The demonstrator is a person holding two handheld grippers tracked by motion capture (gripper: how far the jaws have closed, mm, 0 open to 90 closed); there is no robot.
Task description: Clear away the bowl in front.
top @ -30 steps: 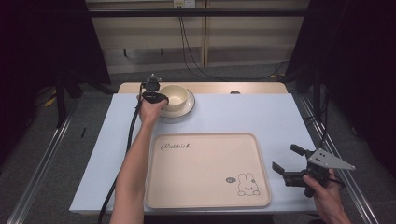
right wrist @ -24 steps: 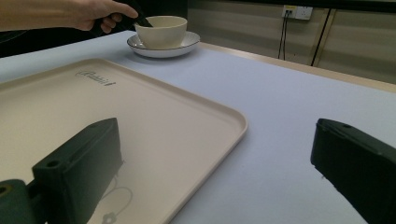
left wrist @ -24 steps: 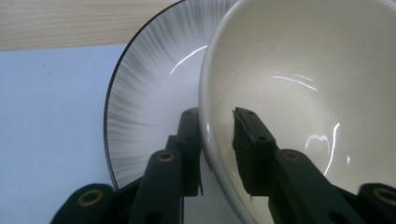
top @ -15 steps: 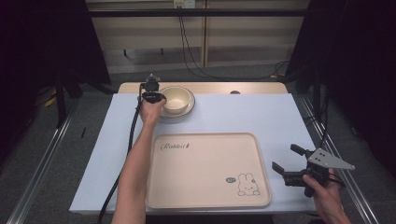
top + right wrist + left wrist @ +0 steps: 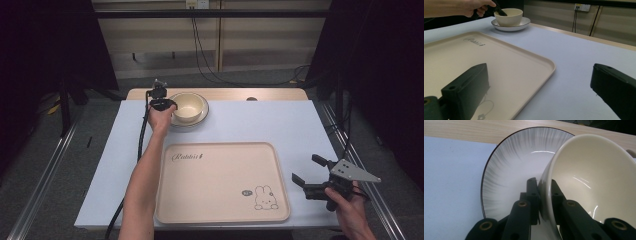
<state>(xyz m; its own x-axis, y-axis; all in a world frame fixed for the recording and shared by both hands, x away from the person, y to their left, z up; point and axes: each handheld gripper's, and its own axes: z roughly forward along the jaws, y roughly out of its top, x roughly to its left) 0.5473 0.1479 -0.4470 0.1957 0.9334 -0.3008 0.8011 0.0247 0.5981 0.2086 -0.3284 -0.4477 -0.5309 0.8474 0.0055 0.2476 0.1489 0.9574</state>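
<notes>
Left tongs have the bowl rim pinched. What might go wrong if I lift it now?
The left tongs grip only one thin spot of the bowl rim, one pad inside and one outside, so the bowl may swing or slip when lifted. It sits on the plate, which may get dragged or knocked. That plate lies near the table's far edge, so a shove could push it off.

Wide-apart black jaws over beige tray (image 5: 499,65), cream bowl (image 5: 508,16) on plate (image 5: 522,24) beyond.

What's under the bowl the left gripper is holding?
The bowl stands on a white plate with a dark rim. The plate's middle is covered by the bowl. The left gripper clamps the bowl's wall.
</notes>
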